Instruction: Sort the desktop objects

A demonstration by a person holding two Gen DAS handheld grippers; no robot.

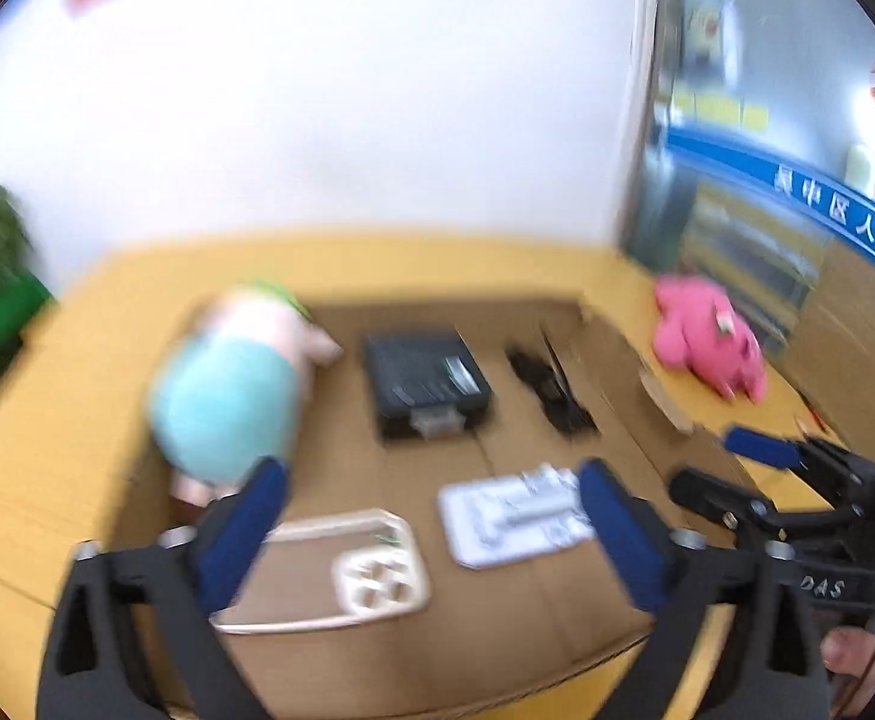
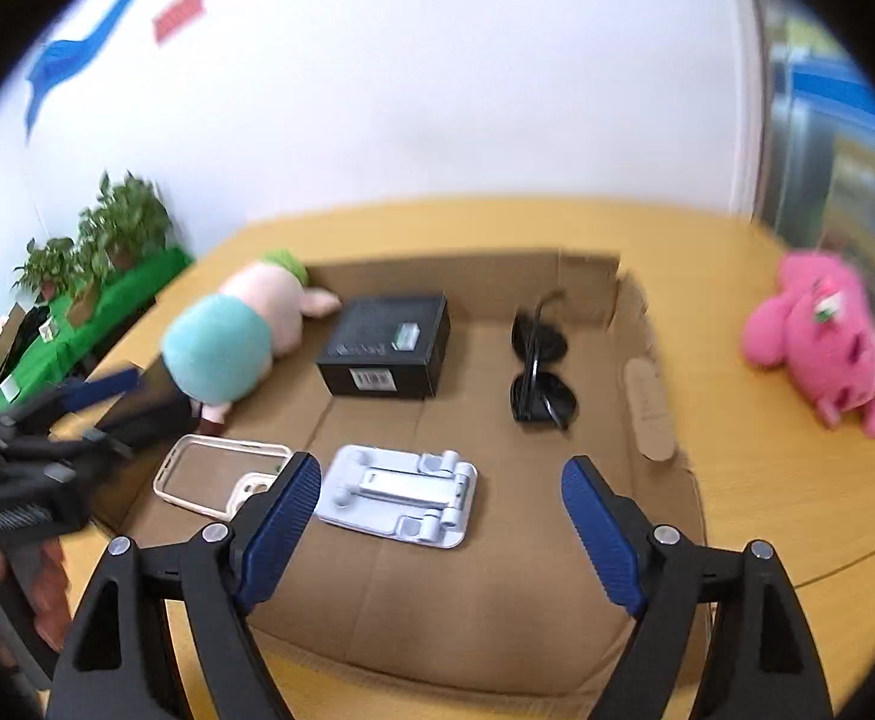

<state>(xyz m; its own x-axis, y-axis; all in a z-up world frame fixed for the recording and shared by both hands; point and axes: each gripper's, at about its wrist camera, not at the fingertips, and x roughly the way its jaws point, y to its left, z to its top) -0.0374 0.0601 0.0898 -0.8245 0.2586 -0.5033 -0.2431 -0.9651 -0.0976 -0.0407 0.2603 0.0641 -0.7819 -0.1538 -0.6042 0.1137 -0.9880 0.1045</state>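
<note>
Cardboard tray (image 2: 653, 414): holds black box (image 2: 386, 345), sunglasses (image 2: 542, 369), white phone stand (image 2: 401, 492), phone case (image 2: 221, 474).
Pink plush (image 2: 821, 342): on table, outside tray.
Left gripper (image 1: 431, 531): jaws wide, empty.
Right gripper (image 2: 440, 516): jaws wide, empty.
Right view only: potted plants (image 2: 119, 228).

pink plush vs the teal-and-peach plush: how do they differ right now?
The pink plush is one solid pink; the teal-and-peach plush has a teal half, a peach half and a green tip. The pink plush lies on the bare yellow table, outside the cardboard tray; the teal-and-peach plush lies over the tray's left edge. Both are soft toys lying down, touched by neither tongs.
</note>
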